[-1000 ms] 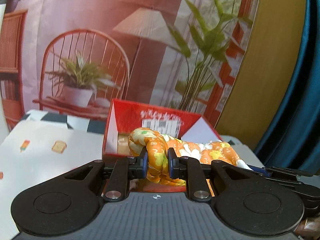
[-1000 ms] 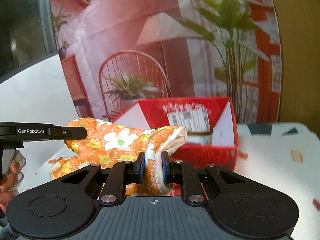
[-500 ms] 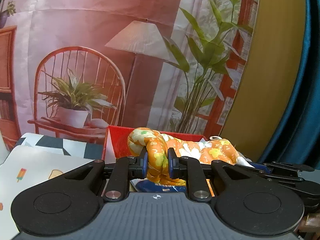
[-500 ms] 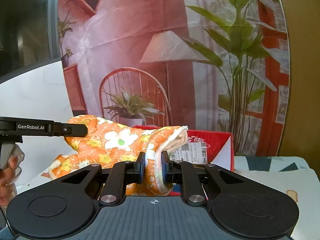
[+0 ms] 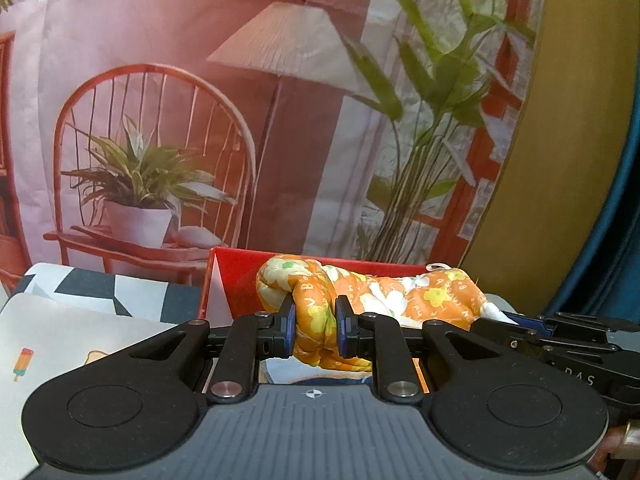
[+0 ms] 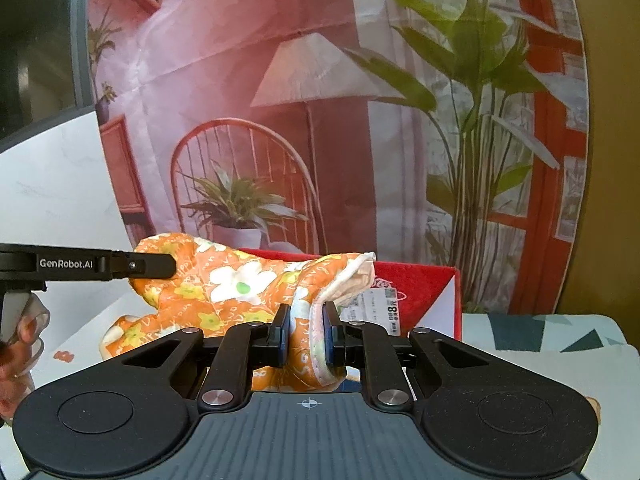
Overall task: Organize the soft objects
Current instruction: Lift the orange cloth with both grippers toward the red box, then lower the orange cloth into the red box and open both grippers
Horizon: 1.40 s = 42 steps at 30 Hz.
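Your left gripper (image 5: 315, 328) has its jaws clenched on one bunched end of the orange floral cloth (image 5: 404, 296); your right gripper (image 6: 305, 334) grips the other end, at its white hem. The cloth (image 6: 240, 280) hangs stretched between them, just in front of the red box (image 6: 416, 288) near the surface's (image 6: 560, 360) back edge.

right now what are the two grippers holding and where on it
Both hold the same orange floral cloth. The left gripper pinches a bunched, rolled end; the right gripper pinches the opposite end by its white-trimmed edge.
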Available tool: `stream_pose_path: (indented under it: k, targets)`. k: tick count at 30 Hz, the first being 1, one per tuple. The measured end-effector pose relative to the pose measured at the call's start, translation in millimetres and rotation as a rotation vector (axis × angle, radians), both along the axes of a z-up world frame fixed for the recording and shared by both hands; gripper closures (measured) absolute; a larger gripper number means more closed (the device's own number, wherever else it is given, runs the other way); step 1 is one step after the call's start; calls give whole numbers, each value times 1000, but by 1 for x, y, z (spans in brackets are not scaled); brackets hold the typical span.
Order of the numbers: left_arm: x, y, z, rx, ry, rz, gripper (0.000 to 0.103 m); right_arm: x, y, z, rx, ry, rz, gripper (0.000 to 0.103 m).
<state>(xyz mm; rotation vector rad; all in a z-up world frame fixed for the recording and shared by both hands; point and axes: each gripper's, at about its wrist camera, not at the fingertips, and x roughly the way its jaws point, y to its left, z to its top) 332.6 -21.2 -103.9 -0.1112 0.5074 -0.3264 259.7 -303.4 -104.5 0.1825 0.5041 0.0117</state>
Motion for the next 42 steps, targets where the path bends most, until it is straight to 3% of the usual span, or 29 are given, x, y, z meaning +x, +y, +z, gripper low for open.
stream_pose_path:
  k: [15,17,20,22,26,30,35,42]
  targets:
    - [53,-8,-40,79,108,11,80,57,-2,-55,-4,142,-49,88]
    - [55,-7,-45,85,126,5,74,59,-3,-63,5,172,-62,88]
    - [54,-7,-48,104,126,13,54,61,-3,-72,0,212,-87,88]
    - [54,-6,-48,111,124,17,48,62,-3,-78,-12,241,-109,89]
    - [51,-6,-46,107,127,13,47,62,-2,-83,-23,264,-147,89]
    - [46,-6,-47,105,128,6,47,65,1,-88,31,275,-126,89]
    - [38,-6,-45,110,126,1,47,76,15,-90,-31,294,-113,88]
    - [19,-1,-35,124,103,-9,40,67,16,-77,-98,257,-139,71]
